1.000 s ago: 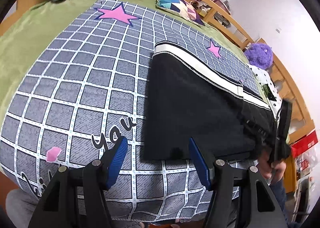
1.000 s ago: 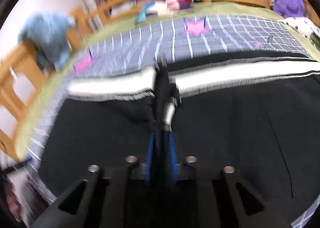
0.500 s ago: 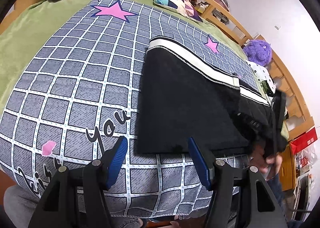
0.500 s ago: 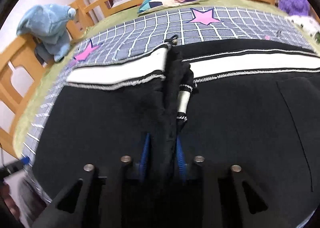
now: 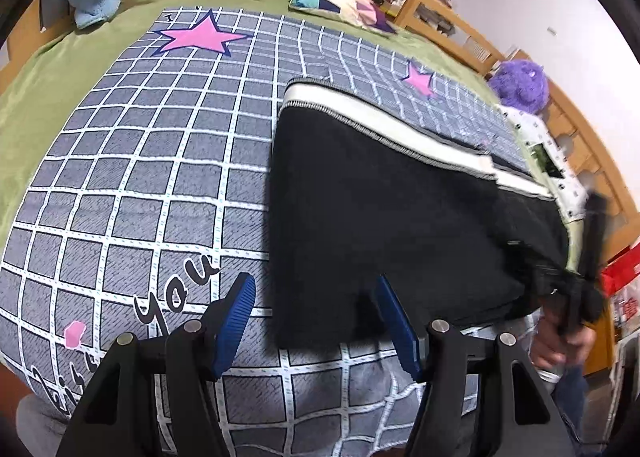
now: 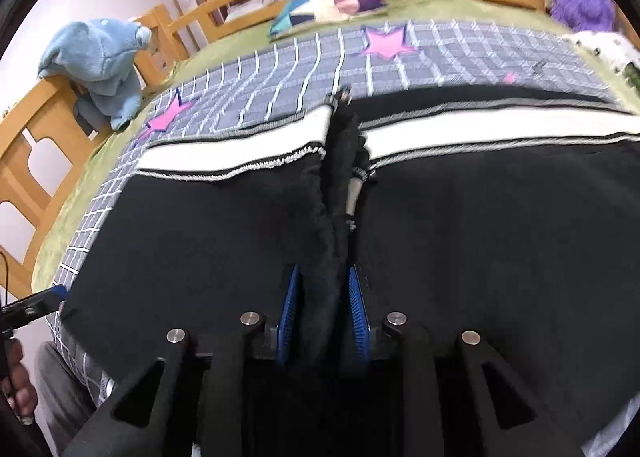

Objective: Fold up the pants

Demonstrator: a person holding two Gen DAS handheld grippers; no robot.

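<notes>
Left wrist view: my left gripper [image 5: 316, 321] hangs spread wide and empty over the near corner of the black pants [image 5: 384, 217], which lie flat on the checked blanket [image 5: 152, 161]. They look soft and limp, so I'd pinch that corner hem.

Right wrist view: my right gripper [image 6: 324, 313] is clamped on a bunched ridge of the pants [image 6: 500, 249], near the white side stripe [image 6: 228, 157].
</notes>
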